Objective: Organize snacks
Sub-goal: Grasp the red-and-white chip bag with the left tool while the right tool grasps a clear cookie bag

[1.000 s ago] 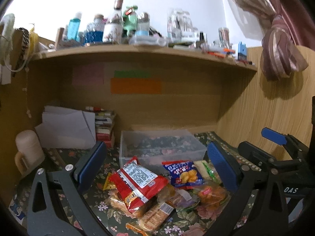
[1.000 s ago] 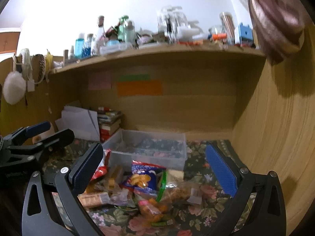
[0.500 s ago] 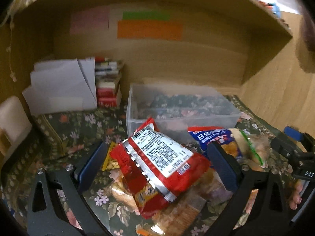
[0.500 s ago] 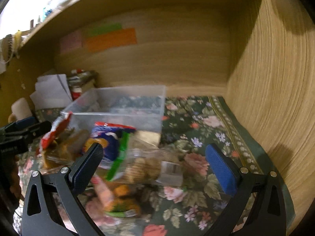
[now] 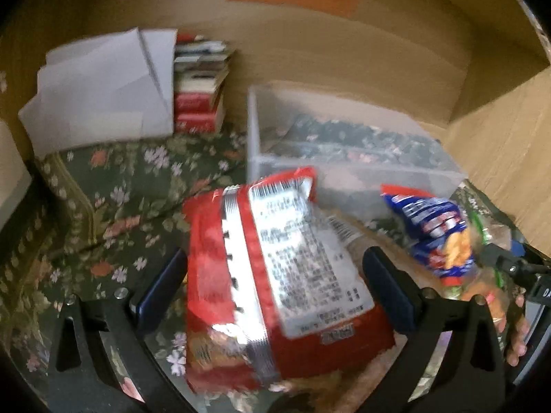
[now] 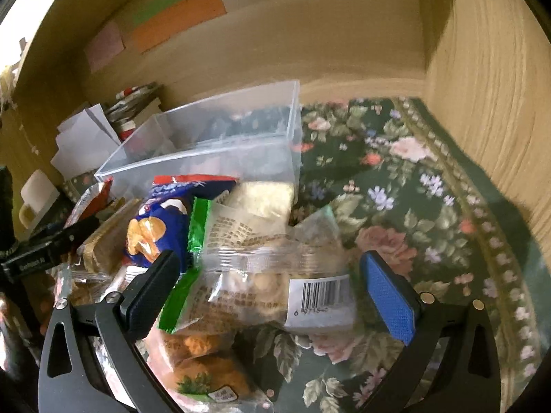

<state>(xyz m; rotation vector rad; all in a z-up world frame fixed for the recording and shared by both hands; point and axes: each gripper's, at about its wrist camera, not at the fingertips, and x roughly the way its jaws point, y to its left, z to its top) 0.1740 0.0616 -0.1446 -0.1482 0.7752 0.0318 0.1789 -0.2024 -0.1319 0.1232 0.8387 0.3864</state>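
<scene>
A pile of snack packets lies on the floral cloth in front of a clear plastic bin (image 5: 344, 158), which also shows in the right wrist view (image 6: 213, 137). My left gripper (image 5: 275, 278) is open, its jaws on either side of a red packet (image 5: 275, 275) with a white label. My right gripper (image 6: 268, 282) is open around a clear packet with green trim (image 6: 261, 268). A blue chip bag (image 6: 155, 227) lies left of it and also shows in the left wrist view (image 5: 437, 230). An orange snack packet (image 6: 203, 361) lies below.
White folded paper (image 5: 103, 93) and a stack of books (image 5: 199, 86) stand at the back left. A wooden side wall (image 6: 499, 86) closes the right. The floral cloth (image 6: 413, 189) runs right of the pile. The other gripper (image 6: 44, 251) shows at the left edge.
Both grippers have moved down and forward, close over the snack pile. The left now straddles the red packet, the right straddles the clear packet. The upper shelf has left view.
</scene>
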